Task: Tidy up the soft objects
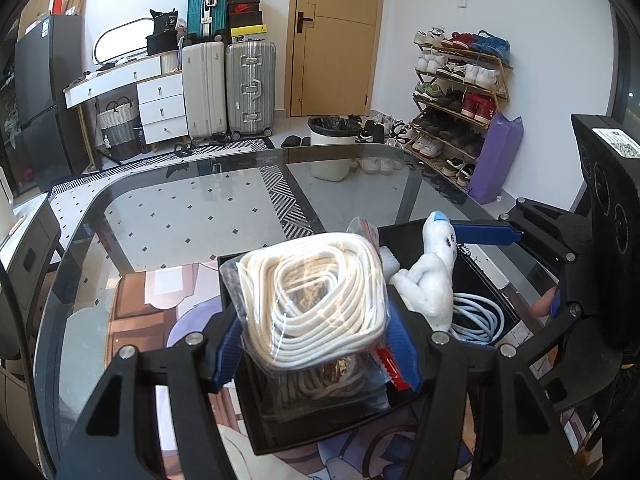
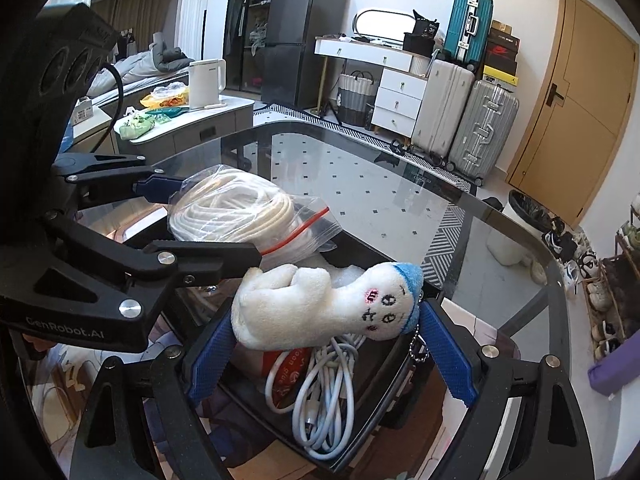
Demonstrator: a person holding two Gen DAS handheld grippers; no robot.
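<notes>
A clear zip bag of coiled white rope (image 1: 312,300) hangs over a black tray (image 1: 304,432) on the glass table, and my left gripper (image 1: 316,344) is shut on its sides with the blue pads. From the right wrist the same bag of rope (image 2: 236,208) sits in the left gripper (image 2: 216,222). My right gripper (image 2: 326,316) is shut on a white plush toy with a blue cap (image 2: 320,304), held lengthwise between the pads just right of the bag. That plush toy (image 1: 432,280) also shows beside the rope. A coiled white cable (image 2: 320,392) and a red-and-white packet (image 2: 284,376) lie in the tray (image 2: 384,408).
The glass table (image 1: 180,208) stretches away ahead of the tray. Beyond its far edge stand a white bin (image 1: 332,140), suitcases (image 1: 250,88) and a shoe rack (image 1: 460,92). A side counter with a white kettle (image 2: 206,82) is at the left.
</notes>
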